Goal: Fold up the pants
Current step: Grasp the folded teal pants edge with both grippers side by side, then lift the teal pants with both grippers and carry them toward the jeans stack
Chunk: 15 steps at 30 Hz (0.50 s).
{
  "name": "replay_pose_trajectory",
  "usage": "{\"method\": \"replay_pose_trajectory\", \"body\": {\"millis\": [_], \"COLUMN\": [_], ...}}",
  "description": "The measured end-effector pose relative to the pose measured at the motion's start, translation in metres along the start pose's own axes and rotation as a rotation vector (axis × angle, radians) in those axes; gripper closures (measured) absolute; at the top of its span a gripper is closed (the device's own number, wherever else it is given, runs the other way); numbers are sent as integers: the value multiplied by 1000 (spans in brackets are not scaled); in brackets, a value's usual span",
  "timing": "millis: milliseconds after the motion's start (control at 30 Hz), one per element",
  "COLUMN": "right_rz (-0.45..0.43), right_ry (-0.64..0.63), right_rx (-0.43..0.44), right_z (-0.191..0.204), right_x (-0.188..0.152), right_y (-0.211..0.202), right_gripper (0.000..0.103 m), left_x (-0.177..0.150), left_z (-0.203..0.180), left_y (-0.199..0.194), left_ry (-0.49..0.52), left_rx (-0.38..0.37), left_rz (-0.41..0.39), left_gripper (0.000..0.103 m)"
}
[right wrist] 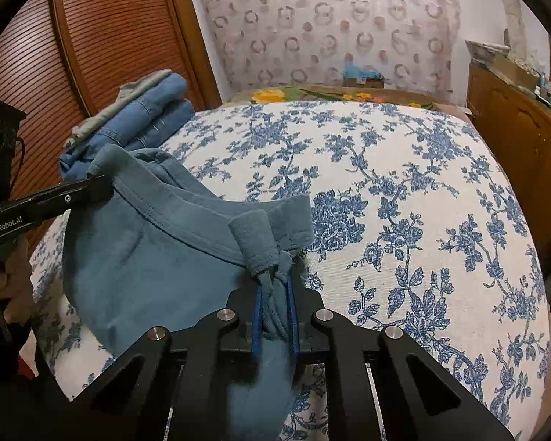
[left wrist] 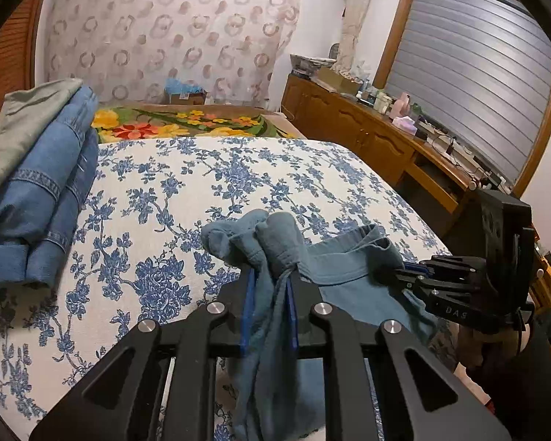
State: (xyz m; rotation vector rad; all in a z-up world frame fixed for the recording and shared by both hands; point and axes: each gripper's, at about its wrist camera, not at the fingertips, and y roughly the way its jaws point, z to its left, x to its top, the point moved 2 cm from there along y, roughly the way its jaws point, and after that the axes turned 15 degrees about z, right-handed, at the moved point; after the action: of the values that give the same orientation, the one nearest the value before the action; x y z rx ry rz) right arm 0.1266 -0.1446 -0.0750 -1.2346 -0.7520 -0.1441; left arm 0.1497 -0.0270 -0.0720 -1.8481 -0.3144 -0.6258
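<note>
Bunching between both tongs (left wrist: 268, 279) (right wrist: 275, 294) — teal pants (right wrist: 136, 257).

- The place is a bedroom in a home: a bed (right wrist: 404, 191) with a white cover printed in blue flowers fills most of both views.
- Folded clothes (left wrist: 44, 191), denim with a grey-green piece on top, are stacked on the bed's far left side.
- A flowered blanket (left wrist: 187, 121) lies beyond the cover.
- A patterned curtain (left wrist: 172, 25) hangs behind.
- A wooden sideboard (left wrist: 352, 125) cluttered with small household items stands under a shuttered window (left wrist: 470, 84).
- A slatted wooden door (right wrist: 103, 47) is to the left.
</note>
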Motion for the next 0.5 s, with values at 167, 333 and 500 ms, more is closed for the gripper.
{"method": "replay_pose_trajectory", "body": {"millis": [167, 333, 500], "right_rz": [-57, -123, -172], "right_ry": [-15, -20, -33], "right_rx": [-9, -1, 0], "right_z": [5, 8, 12], "right_x": [-2, 0, 3], "right_y": [-18, -41, -58], "right_gripper": [92, 92, 92], "left_x": [2, 7, 13], "left_z": [-7, -13, -16], "left_y": [-15, -34, -50], "left_ry": [16, 30, 48], "left_rx": [1, -1, 12], "left_rz": [-31, -79, -122], "left_gripper": [88, 88, 88]}}
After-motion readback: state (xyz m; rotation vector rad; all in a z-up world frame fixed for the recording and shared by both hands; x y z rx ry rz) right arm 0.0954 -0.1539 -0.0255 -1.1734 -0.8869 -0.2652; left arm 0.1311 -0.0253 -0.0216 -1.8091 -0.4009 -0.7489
